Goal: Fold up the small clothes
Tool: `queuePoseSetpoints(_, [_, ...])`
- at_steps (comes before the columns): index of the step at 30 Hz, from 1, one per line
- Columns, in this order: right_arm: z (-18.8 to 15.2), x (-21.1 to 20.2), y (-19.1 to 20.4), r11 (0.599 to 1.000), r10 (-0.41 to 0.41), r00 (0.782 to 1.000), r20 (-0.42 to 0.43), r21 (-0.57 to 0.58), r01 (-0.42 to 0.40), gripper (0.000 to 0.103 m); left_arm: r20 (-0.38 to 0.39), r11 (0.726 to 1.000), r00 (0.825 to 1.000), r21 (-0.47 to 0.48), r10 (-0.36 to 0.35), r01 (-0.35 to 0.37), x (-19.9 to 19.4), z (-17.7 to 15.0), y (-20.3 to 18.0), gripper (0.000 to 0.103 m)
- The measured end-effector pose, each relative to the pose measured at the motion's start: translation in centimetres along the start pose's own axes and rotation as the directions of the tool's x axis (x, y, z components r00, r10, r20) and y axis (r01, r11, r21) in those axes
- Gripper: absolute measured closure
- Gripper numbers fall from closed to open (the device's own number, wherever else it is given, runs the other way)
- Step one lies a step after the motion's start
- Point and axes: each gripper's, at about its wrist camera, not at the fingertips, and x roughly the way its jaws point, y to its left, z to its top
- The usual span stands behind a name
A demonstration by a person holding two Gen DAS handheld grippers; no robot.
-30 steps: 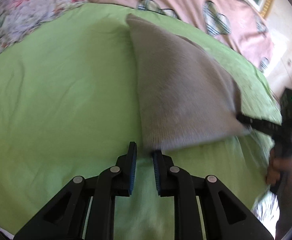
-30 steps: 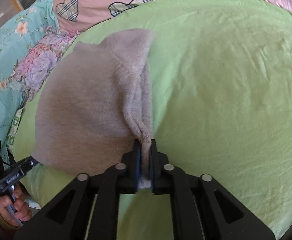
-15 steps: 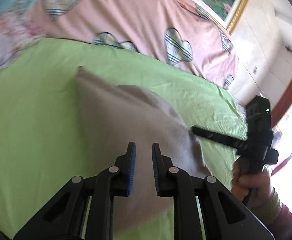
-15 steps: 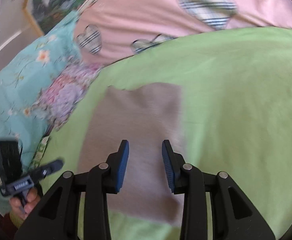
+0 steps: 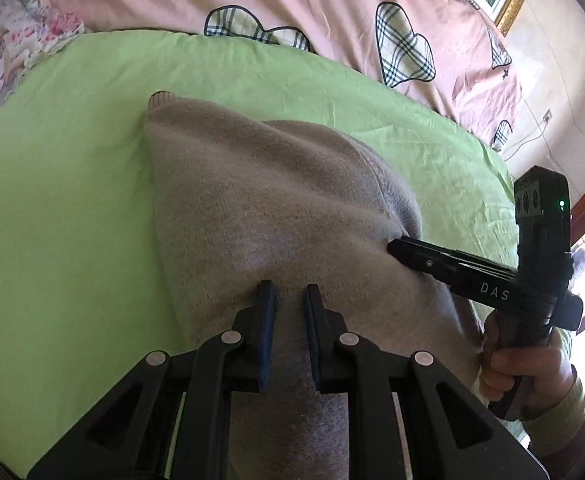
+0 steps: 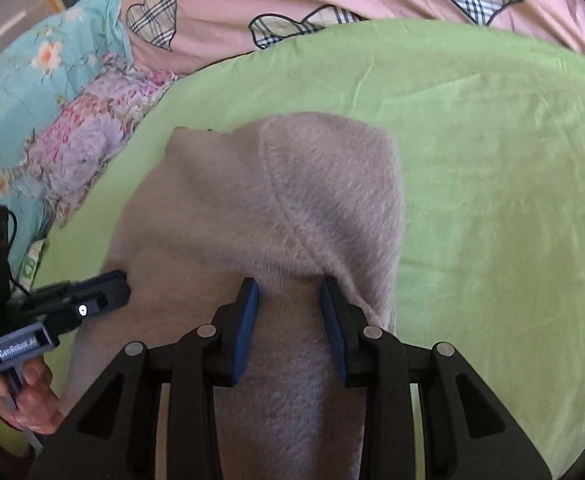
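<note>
- Sweater (image 5: 276, 216), a small grey-beige knit, is lying on the green sheet (image 5: 72, 200) of a bed, partly folded, with one layer lapping over another along a curved seam.
- Left gripper (image 5: 289, 300) is hovering over the near part of the sweater; its blue-padded fingers (image 5: 266, 320) are standing slightly apart with knit showing in the narrow gap, and nothing is being pinched.
- Right gripper (image 6: 290, 292) is poised over the sweater's near right portion; its fingers (image 6: 248, 312) are standing clearly apart, having just been closing a little, with only flat cloth lying below the gap.
- In the left wrist view, the right gripper's tip is meeting the sweater's right edge, with a hand (image 5: 524, 364) gripping its handle.
- Pink quilt (image 5: 292, 0) with plaid hearts is lying beyond the sheet, and a floral blanket (image 6: 52, 100) is bordering the sheet's left side.
</note>
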Motion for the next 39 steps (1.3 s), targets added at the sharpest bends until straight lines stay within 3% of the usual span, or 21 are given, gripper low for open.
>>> queuePoseSetpoints(6, [0.0,-1.4,0.0,0.999,0.037,0.999,0.014,0.016,-0.037,0.069,0.056,1.000,0.998,-0.006,-0.007,0.007,-2.4,-0.6,-1.4,0.089])
queuePoseSetpoints(10, [-1.7,-4.3,0.8,0.998,0.052,0.998,0.040,0.020,-0.052,0.067,0.090,0.999,0.995,0.007,-0.052,0.052,-5.8,-3.5,-2.3,0.090])
queuePoseSetpoints(14, [-4.4,-6.6,1.4,0.998,0.061,0.997,0.039,0.002,-0.061,0.067,0.056,0.999,0.997,0.013,-0.053,0.052,-7.0,-7.0,-3.1,0.090])
queuePoseSetpoints(17, [-6.7,-7.6,1.2,0.998,0.056,0.998,0.016,-0.003,-0.056,0.067,0.006,1.000,1.000,0.002,-0.015,0.015,-6.2,-9.5,-2.7,0.090])
queuePoseSetpoints(19, [-7.9,-7.1,0.8,1.000,0.001,1.000,-0.022,-0.019,-0.002,0.067,-0.003,0.999,1.000,-0.031,-0.026,0.026,-5.7,-10.6,-2.0,0.090])
queuePoseSetpoints(27, [-9.3,-7.0,0.4,0.999,-0.040,0.999,-0.026,-0.033,0.039,0.067,0.008,1.000,1.000,-0.013,0.020,-0.019,-5.8,-11.1,-2.6,0.090])
queuePoseSetpoints(39, [-10.2,-7.0,-0.1,0.999,-0.032,0.999,-0.002,-0.017,0.032,0.067,0.004,0.999,0.999,-0.018,0.049,-0.049,-5.3,-11.0,-2.9,0.090])
